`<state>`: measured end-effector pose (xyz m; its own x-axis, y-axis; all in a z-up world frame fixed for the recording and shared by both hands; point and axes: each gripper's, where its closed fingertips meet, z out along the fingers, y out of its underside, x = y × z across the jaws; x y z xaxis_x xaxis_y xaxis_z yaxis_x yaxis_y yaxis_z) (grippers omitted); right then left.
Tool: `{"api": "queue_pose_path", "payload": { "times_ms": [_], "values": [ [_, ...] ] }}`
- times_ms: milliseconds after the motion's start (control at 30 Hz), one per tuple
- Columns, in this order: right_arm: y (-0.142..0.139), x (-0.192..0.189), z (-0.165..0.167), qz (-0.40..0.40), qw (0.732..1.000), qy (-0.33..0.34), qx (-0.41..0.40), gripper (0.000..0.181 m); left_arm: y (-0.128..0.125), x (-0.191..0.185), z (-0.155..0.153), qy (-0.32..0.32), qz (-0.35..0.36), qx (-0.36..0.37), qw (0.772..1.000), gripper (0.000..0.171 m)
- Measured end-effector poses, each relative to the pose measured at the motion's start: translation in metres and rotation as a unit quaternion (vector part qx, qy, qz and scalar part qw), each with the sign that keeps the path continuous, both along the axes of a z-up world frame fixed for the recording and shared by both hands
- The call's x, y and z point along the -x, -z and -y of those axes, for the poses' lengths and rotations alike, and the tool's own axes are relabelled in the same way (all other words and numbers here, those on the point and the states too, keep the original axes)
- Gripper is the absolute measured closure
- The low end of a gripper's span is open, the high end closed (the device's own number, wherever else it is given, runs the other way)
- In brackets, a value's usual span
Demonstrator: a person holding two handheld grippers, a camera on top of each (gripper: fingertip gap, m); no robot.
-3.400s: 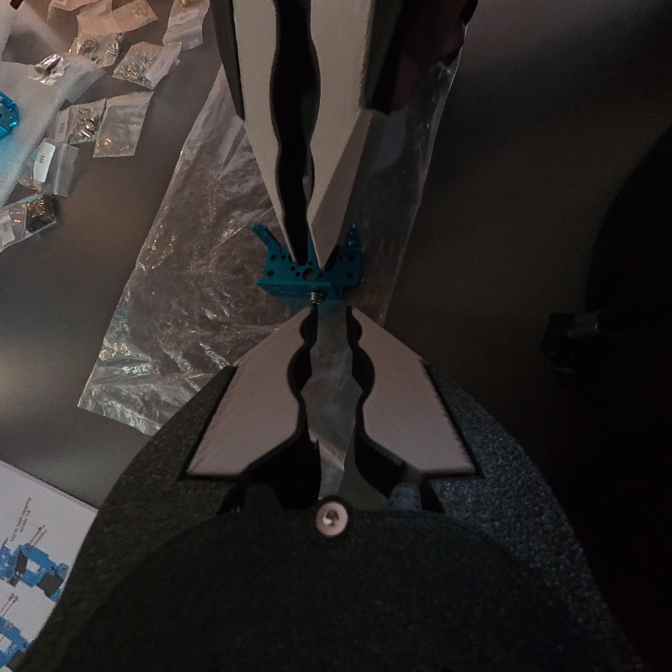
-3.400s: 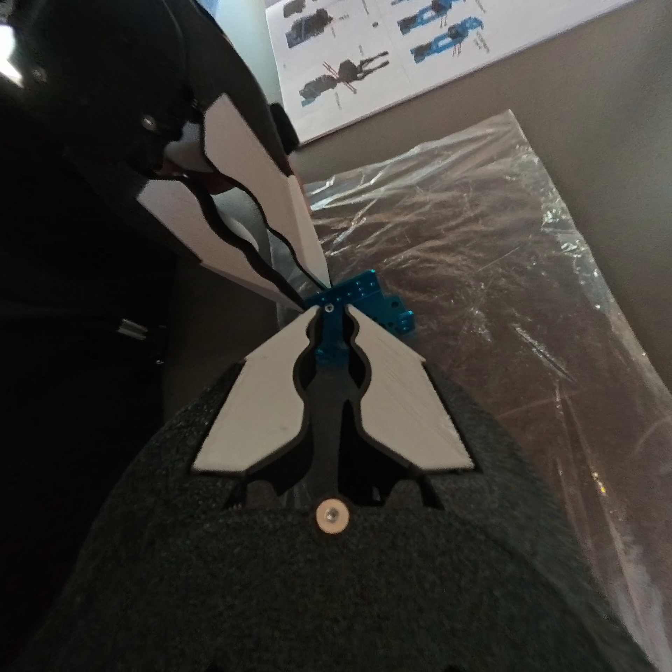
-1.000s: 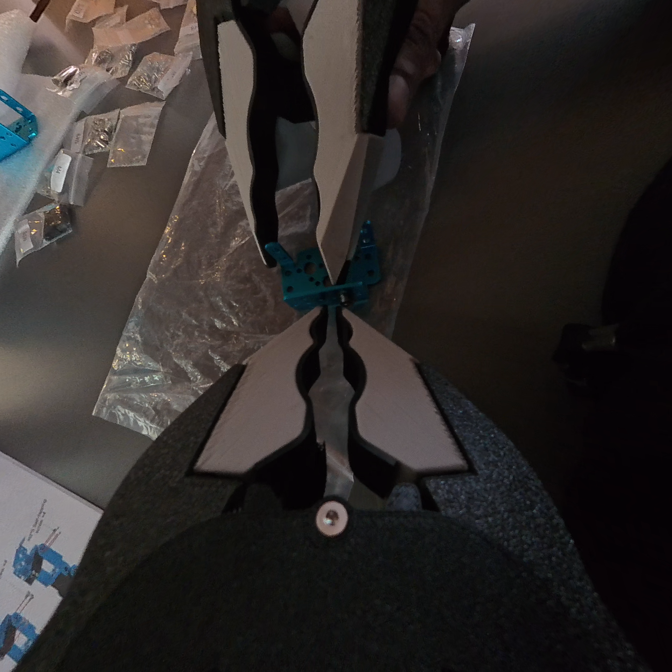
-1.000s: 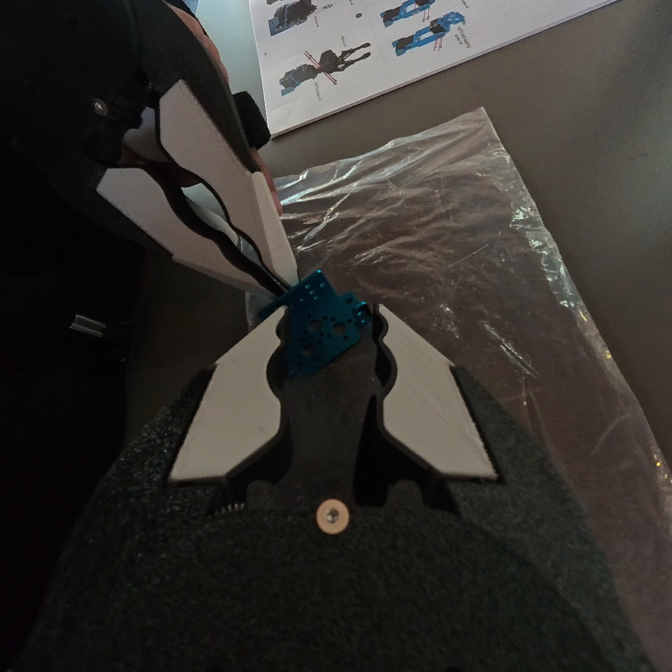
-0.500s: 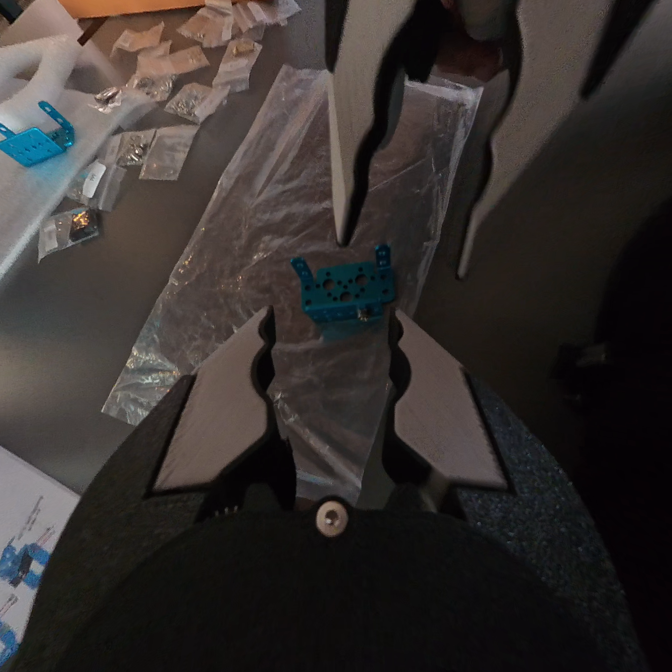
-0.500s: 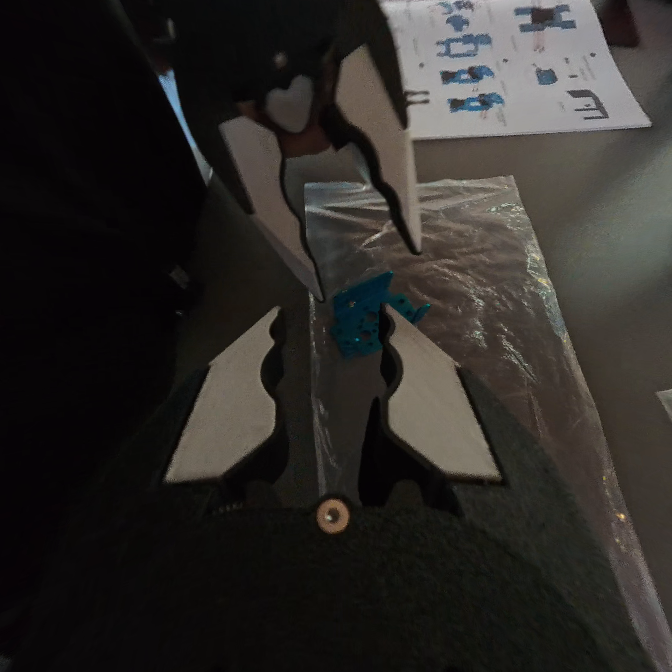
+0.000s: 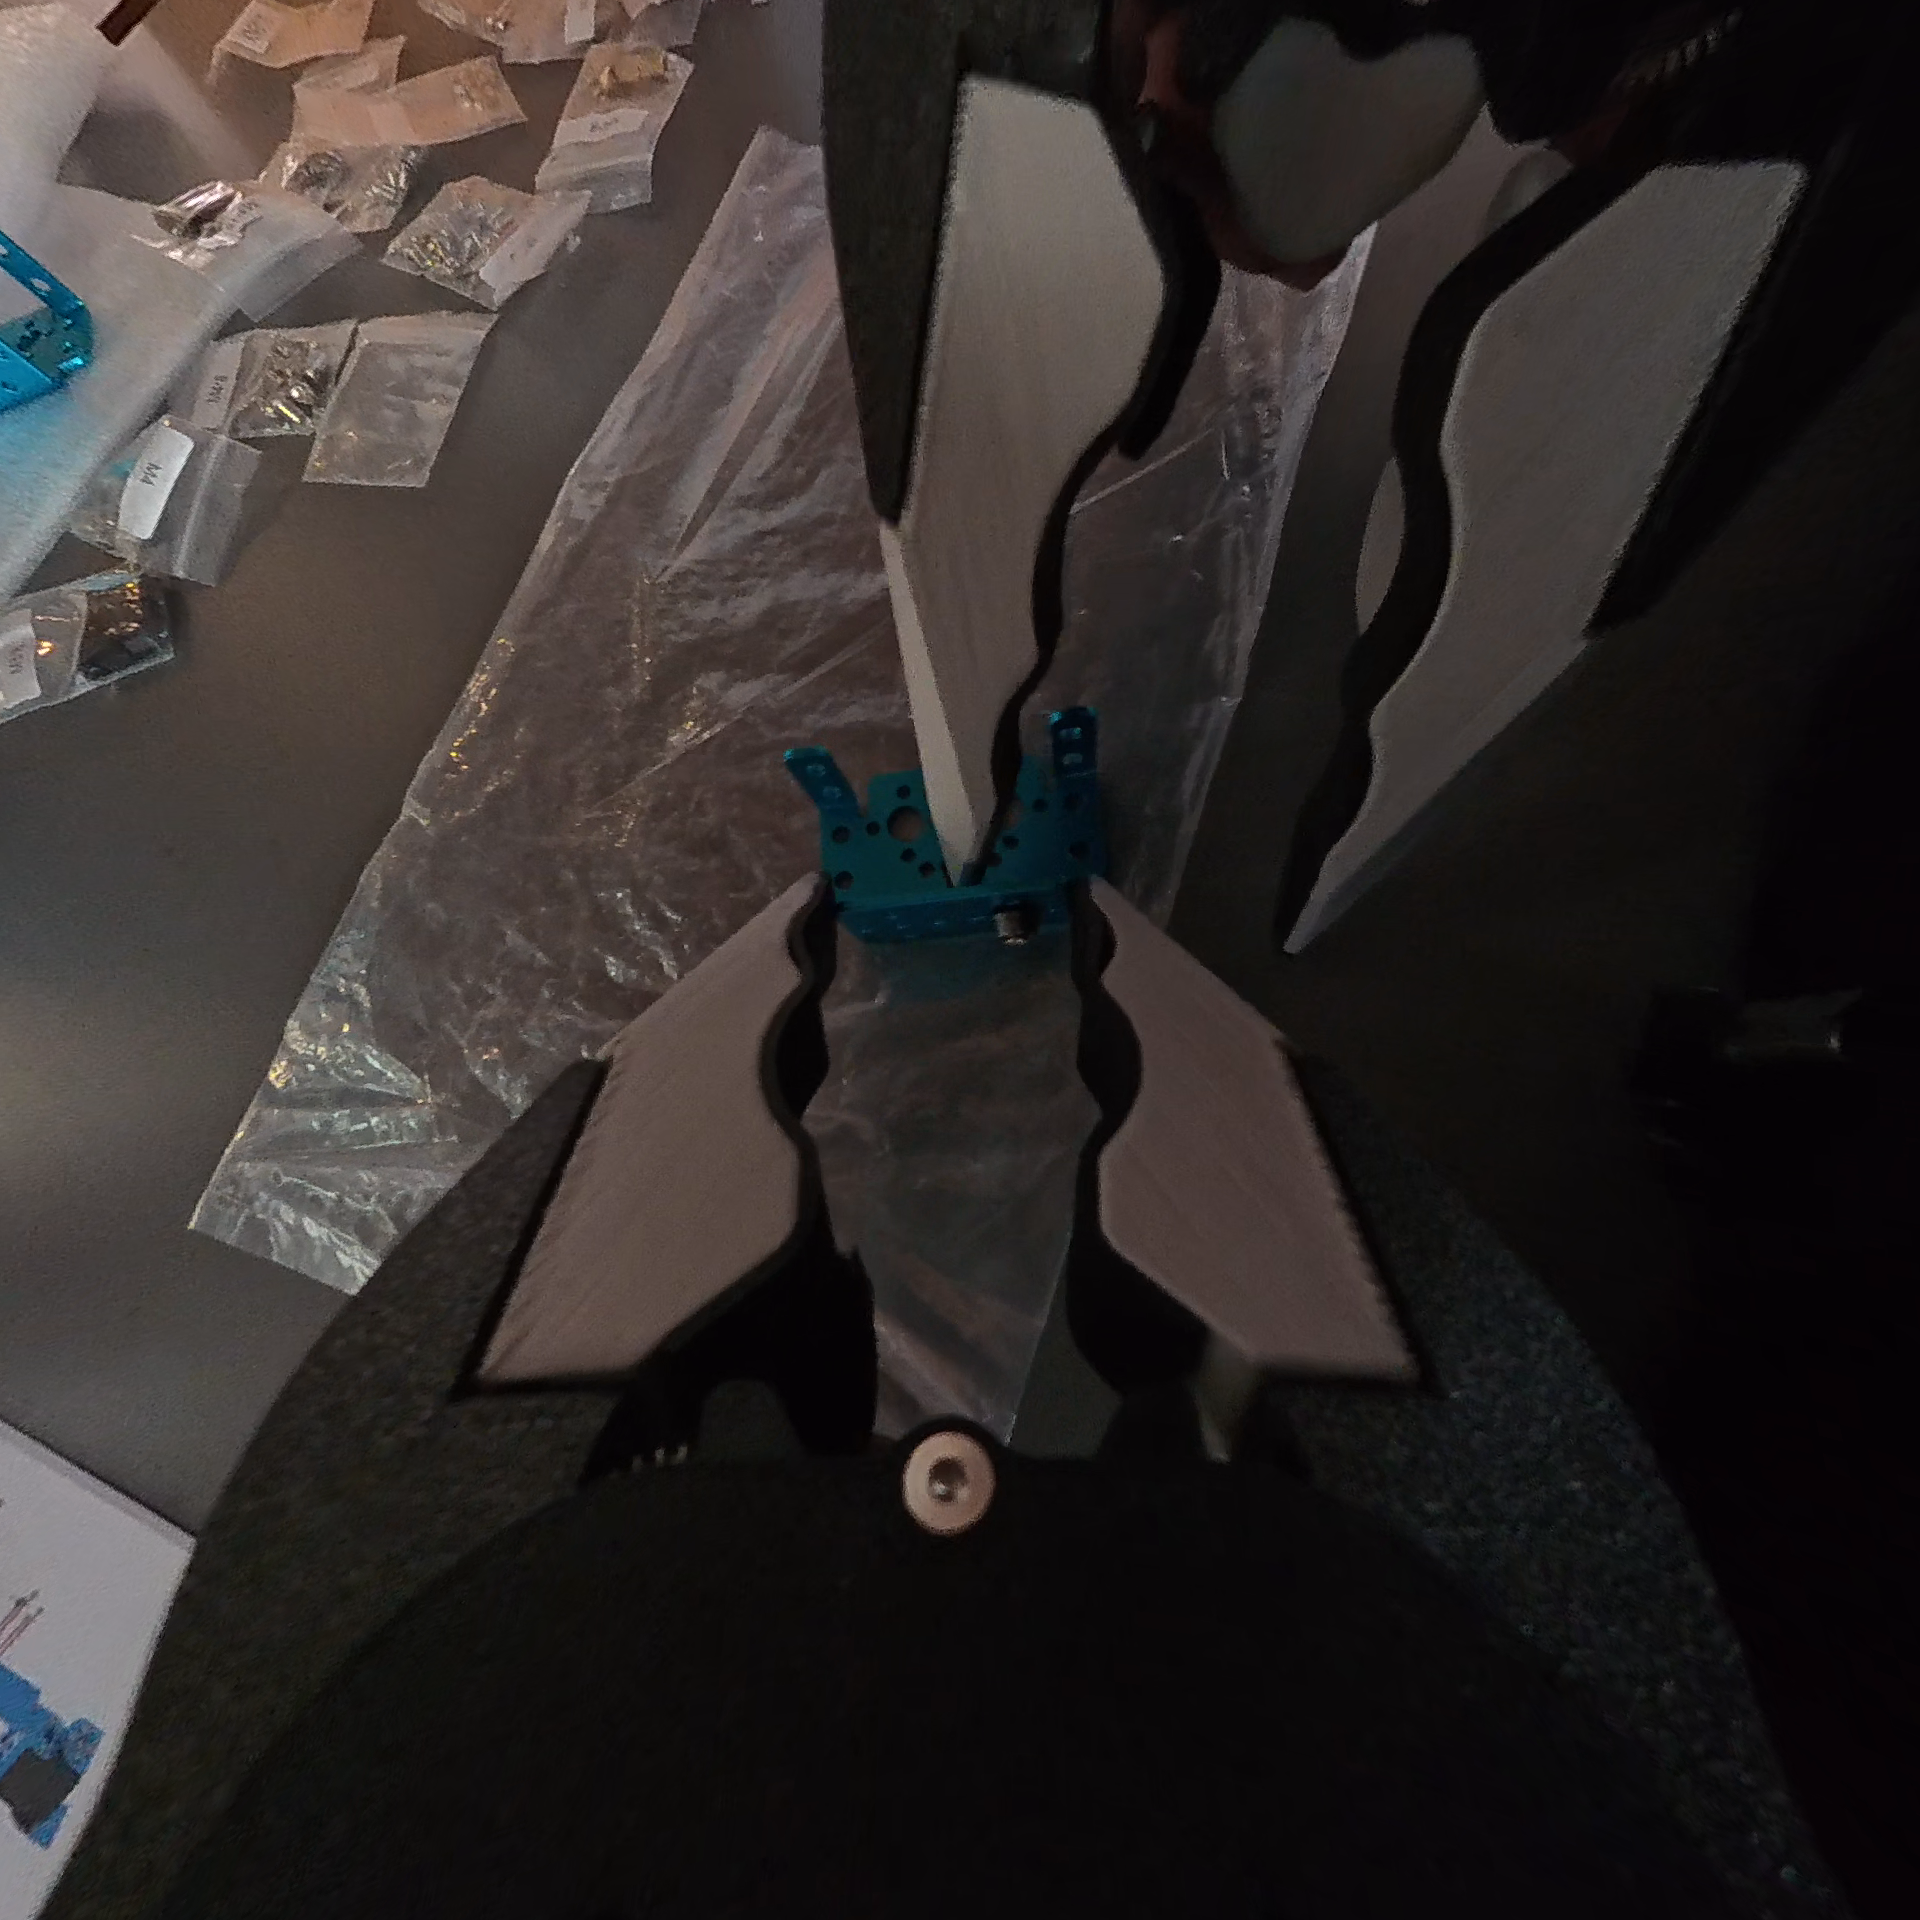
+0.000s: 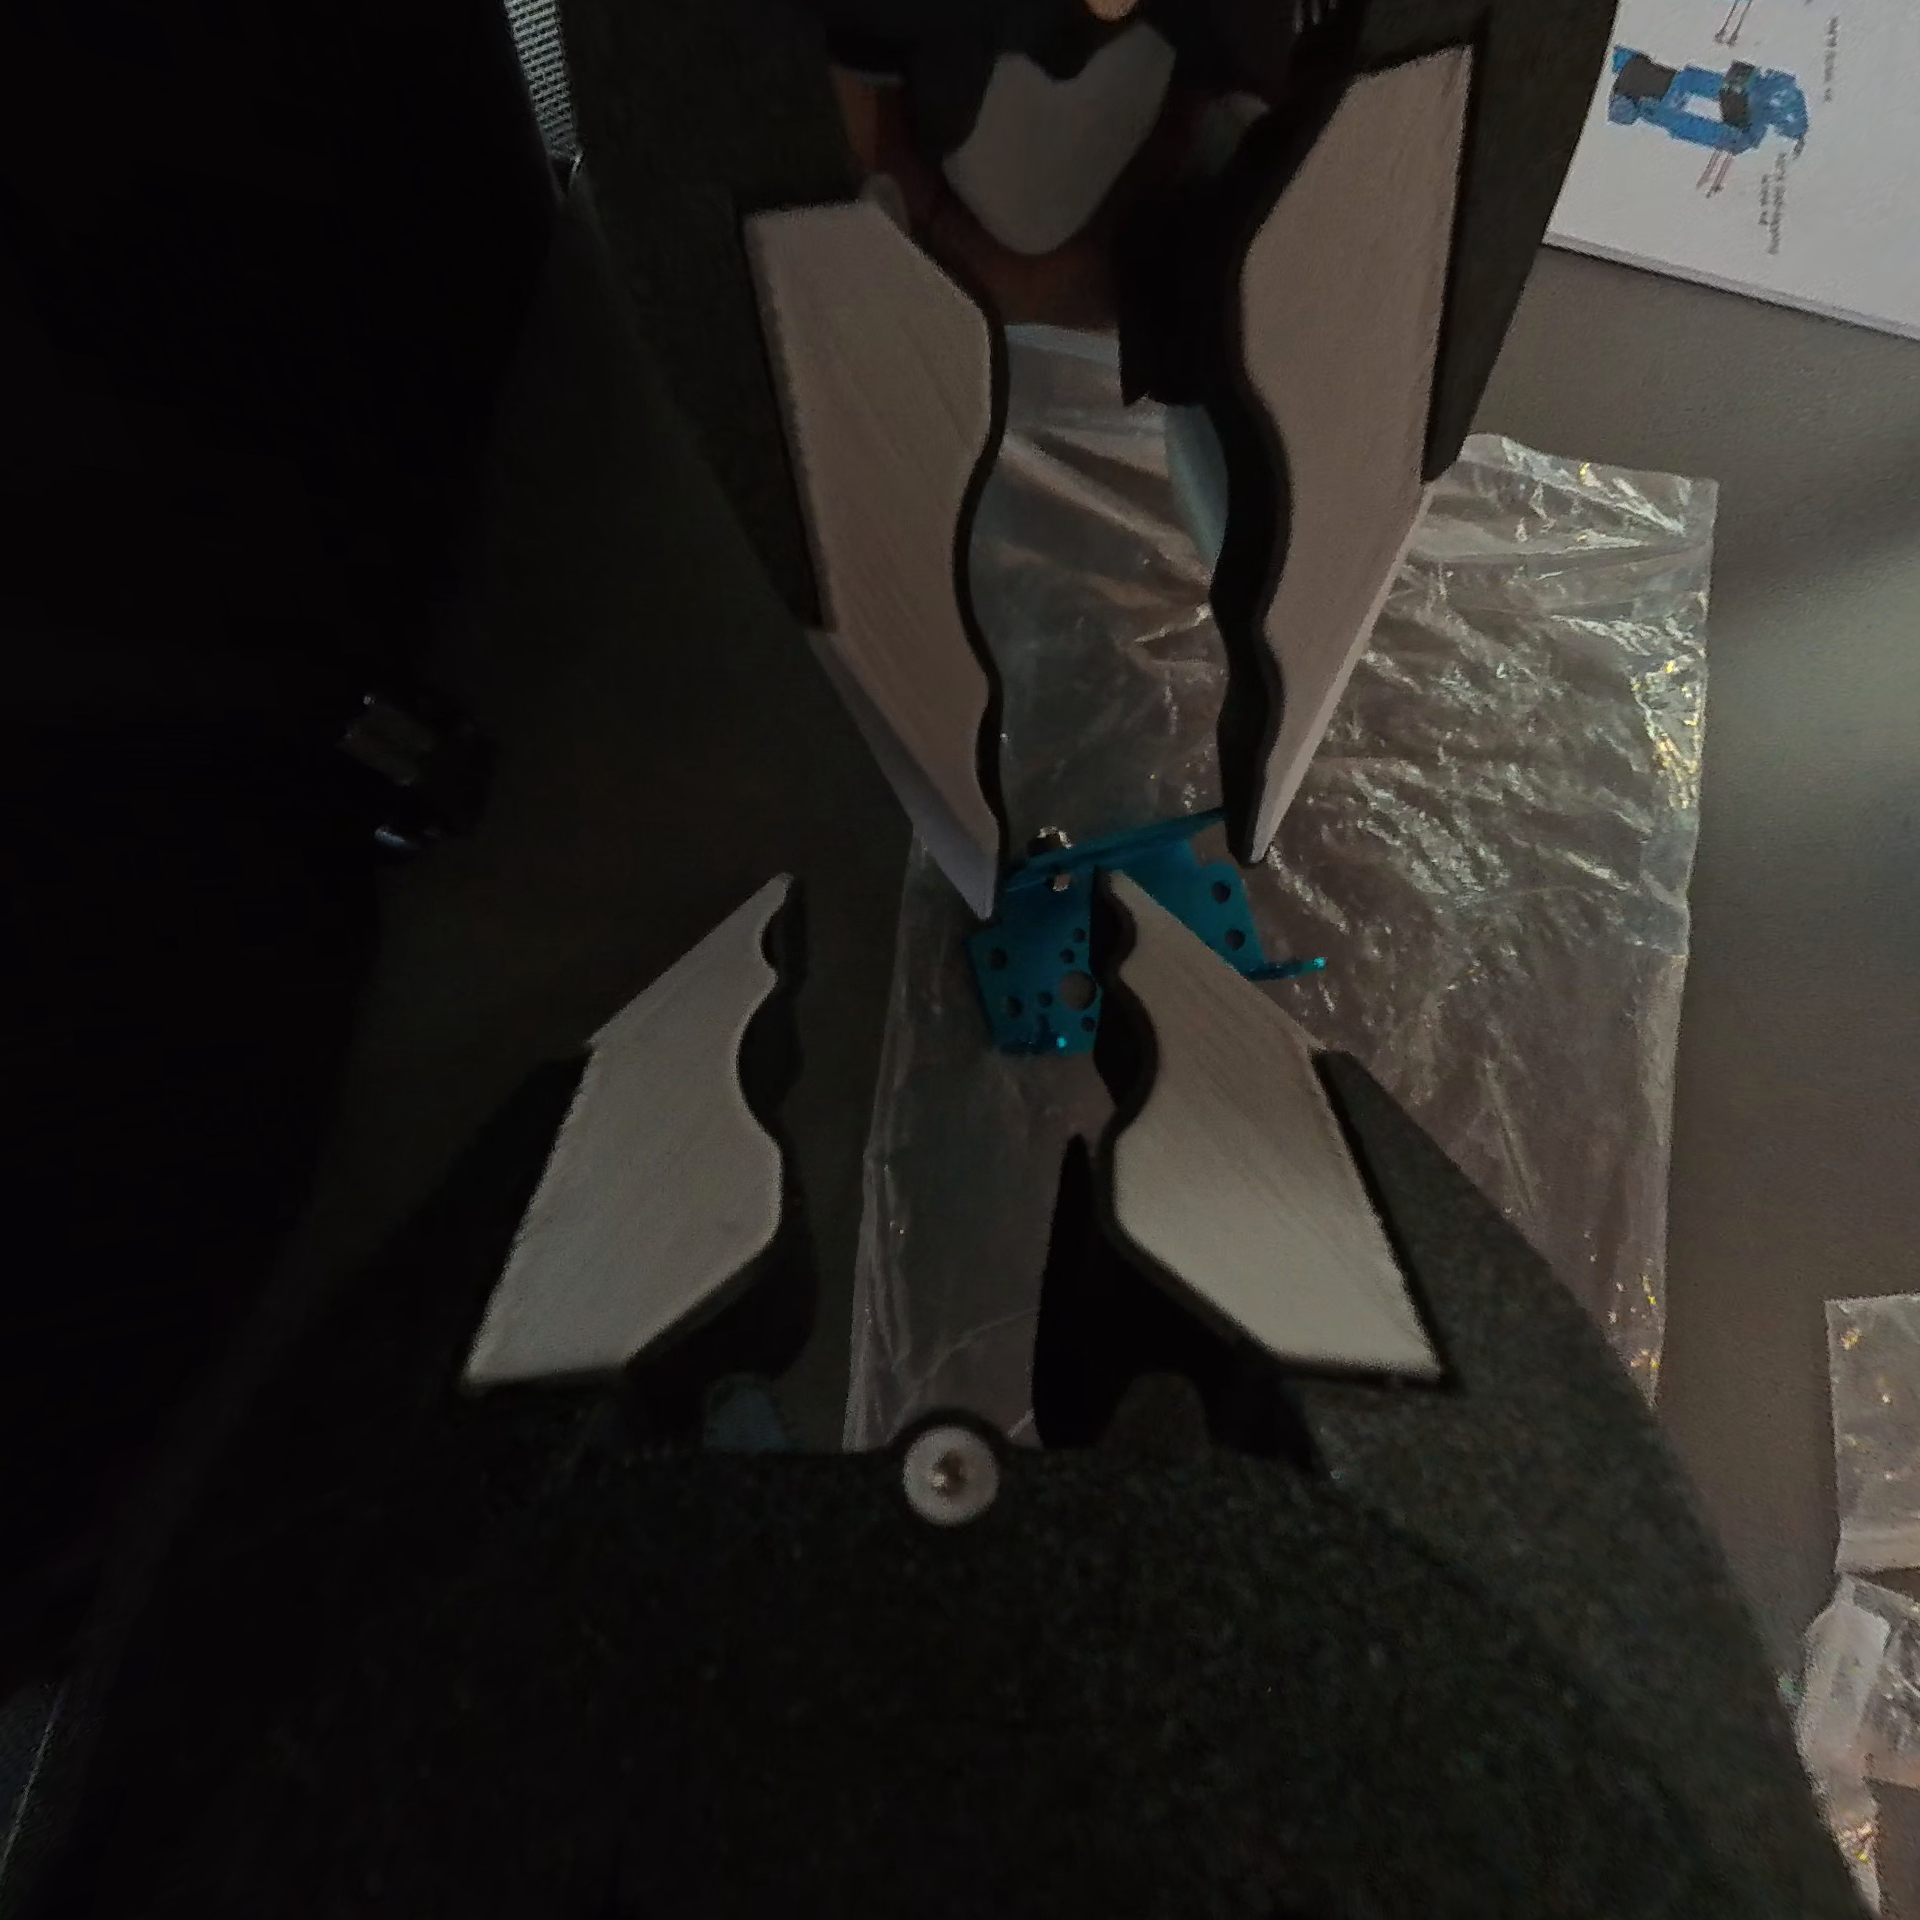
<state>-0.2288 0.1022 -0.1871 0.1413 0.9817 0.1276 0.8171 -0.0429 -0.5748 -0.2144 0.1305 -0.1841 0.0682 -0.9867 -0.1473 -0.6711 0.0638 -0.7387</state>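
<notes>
A small blue perforated U-bracket point(image 7: 894, 831) with a screw point(image 7: 1010, 923) in its front edge sits on a clear plastic sheet point(image 7: 623, 748). My left gripper point(image 7: 958, 894) has a fingertip on each side of the bracket's front edge, jaws narrowed to its width. My right gripper point(image 7: 1127, 894) comes down from above, wide open and empty. One of its fingertips point(image 7: 956, 821) rests on the bracket's plate; the other hangs off to the right. In the right wrist view the bracket point(image 8: 1034, 977) lies by my right gripper point(image 8: 948, 883), with the left gripper point(image 8: 1120, 868) astride its top edge.
Several small bags of hardware point(image 7: 416, 239) lie at the far left, beside a second blue bracket point(image 7: 31, 332) on white foam. A printed sheet point(image 7: 52, 1714) lies at the near left and shows in the right wrist view point(image 8: 1714, 156). More small bags point(image 8: 1870, 1558) lie right.
Both grippers let go of the bracket and opened wide. Since then the left gripper has moved in and narrowed onto the bracket's front edge. The right gripper has come back down, still open.
</notes>
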Motion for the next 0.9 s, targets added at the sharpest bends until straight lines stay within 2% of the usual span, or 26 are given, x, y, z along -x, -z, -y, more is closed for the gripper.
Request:
{"api": "queue_pose_path", "payload": {
  "times_ms": [267,633,733,800,900],
  "values": [
    [-0.005,0.001,-0.001,0.002,1.0,-0.004,0.001,0.129,0.0,0.0,0.0,0.004,-0.005,-0.001,1.0,0.126],
    [0.002,-0.004,-0.001,0.031,0.999,0.002,0.011,0.126,-0.001,-0.001,-0.001,0.01,-0.006,-0.012,1.0,0.126],
    [-0.003,-0.005,-0.001,0.012,1.0,0.008,0.019,0.126,-0.005,0.0,-0.003,-0.002,0.006,-0.015,1.0,0.123],
    [-0.007,-0.008,-0.003,-0.009,0.999,0.022,0.029,0.126,-0.012,0.005,-0.002,-0.02,0.019,0.005,1.0,0.119],
    [-0.021,-0.023,-0.016,-0.069,0.995,0.067,0.03,0.13,-0.019,0.022,0.002,-0.068,0.039,0.071,0.994,0.124]
  ]
}}
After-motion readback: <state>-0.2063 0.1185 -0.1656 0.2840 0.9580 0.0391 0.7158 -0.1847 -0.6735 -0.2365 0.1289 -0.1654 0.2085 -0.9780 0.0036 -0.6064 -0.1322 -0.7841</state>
